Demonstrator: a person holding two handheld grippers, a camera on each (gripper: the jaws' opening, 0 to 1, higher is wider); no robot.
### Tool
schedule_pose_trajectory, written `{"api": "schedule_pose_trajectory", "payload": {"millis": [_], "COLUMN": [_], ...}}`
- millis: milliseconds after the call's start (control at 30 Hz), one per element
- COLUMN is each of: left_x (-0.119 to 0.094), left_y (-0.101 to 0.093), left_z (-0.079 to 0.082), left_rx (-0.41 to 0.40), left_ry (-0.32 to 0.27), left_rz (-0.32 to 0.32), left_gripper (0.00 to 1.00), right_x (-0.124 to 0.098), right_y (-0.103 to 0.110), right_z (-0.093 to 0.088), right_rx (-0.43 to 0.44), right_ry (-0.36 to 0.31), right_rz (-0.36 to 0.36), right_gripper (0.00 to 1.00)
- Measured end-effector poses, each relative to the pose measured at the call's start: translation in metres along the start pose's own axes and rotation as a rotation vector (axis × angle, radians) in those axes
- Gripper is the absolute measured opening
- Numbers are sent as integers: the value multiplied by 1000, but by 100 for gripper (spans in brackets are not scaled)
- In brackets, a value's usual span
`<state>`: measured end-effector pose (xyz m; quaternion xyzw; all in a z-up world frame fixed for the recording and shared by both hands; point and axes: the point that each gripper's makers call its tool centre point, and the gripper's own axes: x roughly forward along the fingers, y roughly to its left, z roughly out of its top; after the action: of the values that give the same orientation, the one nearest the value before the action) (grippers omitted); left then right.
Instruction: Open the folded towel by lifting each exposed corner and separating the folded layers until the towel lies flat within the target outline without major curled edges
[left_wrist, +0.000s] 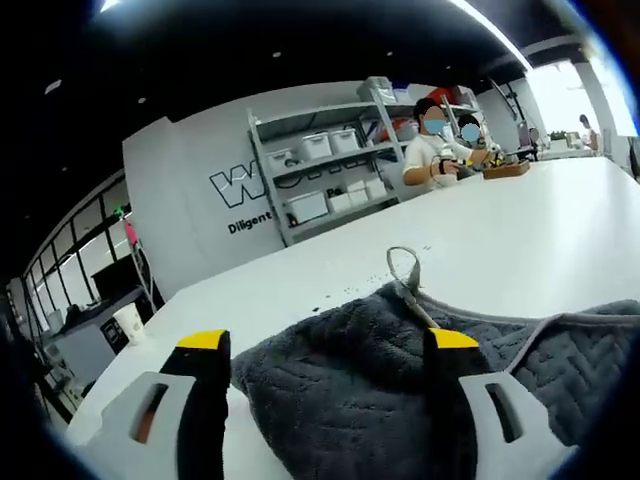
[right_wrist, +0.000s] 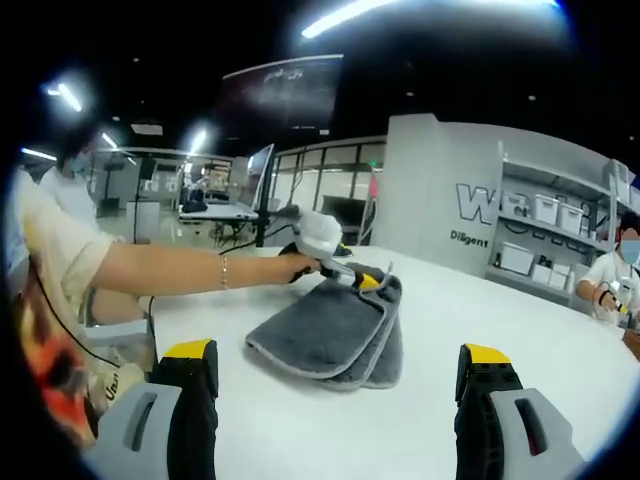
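The grey towel (right_wrist: 335, 335) lies folded in layers on the white desk (right_wrist: 420, 400), with a small hanging loop (left_wrist: 405, 265) sticking up at its far edge in the left gripper view. The left hand-held gripper (left_wrist: 330, 350) sits low at the towel, its right yellow-tipped jaw over the cloth and its left jaw on the bare desk beside it; in the right gripper view the same tool (right_wrist: 362, 281), held by a person's hand (right_wrist: 300, 265), meets the towel's far corner, but whether it is clamped on the cloth I cannot tell. The right hand-held gripper (right_wrist: 340, 358) hangs released, jaws wide apart, short of the towel. Shelves (left_wrist: 330, 170) with bins stand against the far wall.
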<state>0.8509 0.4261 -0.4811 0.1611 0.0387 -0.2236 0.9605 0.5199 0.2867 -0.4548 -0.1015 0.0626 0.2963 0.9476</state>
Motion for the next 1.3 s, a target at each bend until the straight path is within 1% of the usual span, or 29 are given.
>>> {"api": "schedule_pose_trajectory", "payload": {"millis": [33, 67, 133, 167, 233, 333, 367, 467, 500, 633, 767, 867, 900, 1033, 1100, 1200, 1267, 1300], "left_x": [-1, -1, -2, -3, -3, -5, -7, -10, -13, -20, -31, -40, -43, -59, -65, -82, -90, -100], "left_y": [0, -1, -4, -6, -6, -7, -8, -11, -13, -17, -17, -18, -17, -19, -21, -25, -28, -31], "left_z": [2, 3, 6, 8, 11, 17, 21, 29, 34, 42, 39, 34, 33, 32, 32, 32, 33, 35], "left_rx": [-7, -13, -7, 11, 18, 0, -8, -9, -5, -3, -17, -42, -51, -89, -90, -66, -78, -87], "left_ry": [-4, -10, -19, -28, -30, -47, -58, -80, -94, -117, -128, -126, -127, -137, -147, -156, -154, -164], "left_rz": [-4, -10, -24, -30, -26, -30, -35, -48, -54, -69, -84, -122, -126, -161, -174, -196, -217, -232], "left_gripper": [97, 99, 100, 100, 100, 100, 100, 100, 100, 100, 100, 100, 100, 100, 100, 100, 100, 100], "right_x": [0, 1, 2, 2, 3, 3, 3, 3, 3, 3, 3, 5, 5, 7, 8, 9, 10, 10], "right_y": [0, 1, 2, 3, 4, 5, 5, 5, 5, 5, 5, 3, 2, 3, 3, -1, -2, -2], "right_z": [0, 1, 1, 2, 2, 2, 2, 2, 2, 2, 2, 0, 0, 0, 0, 1, 2, 2], "right_rx": [1, 3, 3, 1, -1, -1, -2, -3, -2, -1, -3, 2, 2, 4, 6, 14, 18, 19], "right_ry": [-1, -2, -4, -4, -4, -3, -3, -2, -2, -4, -3, 0, 2, 2, 2, 1, -3, -4], "right_rz": [1, 2, 6, 9, 11, 14, 15, 16, 15, 16, 17, 15, 14, 15, 15, 7, 4, 4], "right_gripper": [99, 99, 99, 99, 99, 99, 99, 99, 99, 99, 99, 99, 99, 99, 99, 99, 99, 99]}}
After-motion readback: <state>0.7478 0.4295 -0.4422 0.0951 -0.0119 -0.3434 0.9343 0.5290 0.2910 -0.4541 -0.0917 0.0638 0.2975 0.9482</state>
